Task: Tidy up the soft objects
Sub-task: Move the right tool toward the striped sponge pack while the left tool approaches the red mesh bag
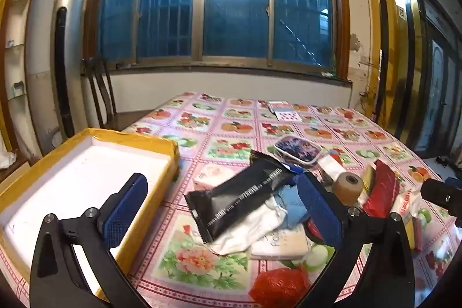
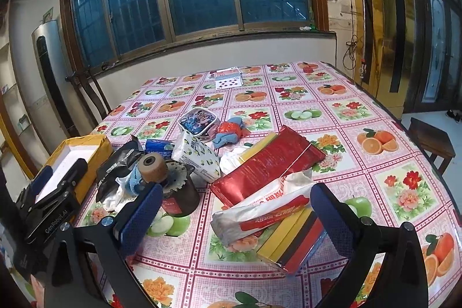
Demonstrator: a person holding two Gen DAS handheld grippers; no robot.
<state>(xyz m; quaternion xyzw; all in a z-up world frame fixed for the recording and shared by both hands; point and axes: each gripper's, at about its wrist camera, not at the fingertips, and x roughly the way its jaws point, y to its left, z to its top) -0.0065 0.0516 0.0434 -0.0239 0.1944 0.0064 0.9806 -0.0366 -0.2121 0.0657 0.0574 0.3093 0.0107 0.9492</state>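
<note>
left gripper [image 1: 222,210] spread wide above black packet [image 1: 239,198], beside box [image 1: 86,163].

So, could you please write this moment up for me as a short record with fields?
Surface: table with a pink fruit-and-flower patterned cloth
Container: yellow cardboard box with a white lining, empty as far as visible, at the table's left edge
Pile: black foil packet lying on a white cloth, tan tape roll, red foil bag, white tissue pack
Left gripper: jaws open, holding nothing
Right gripper: jaws open, holding nothing
Far end: playing cards
</note>
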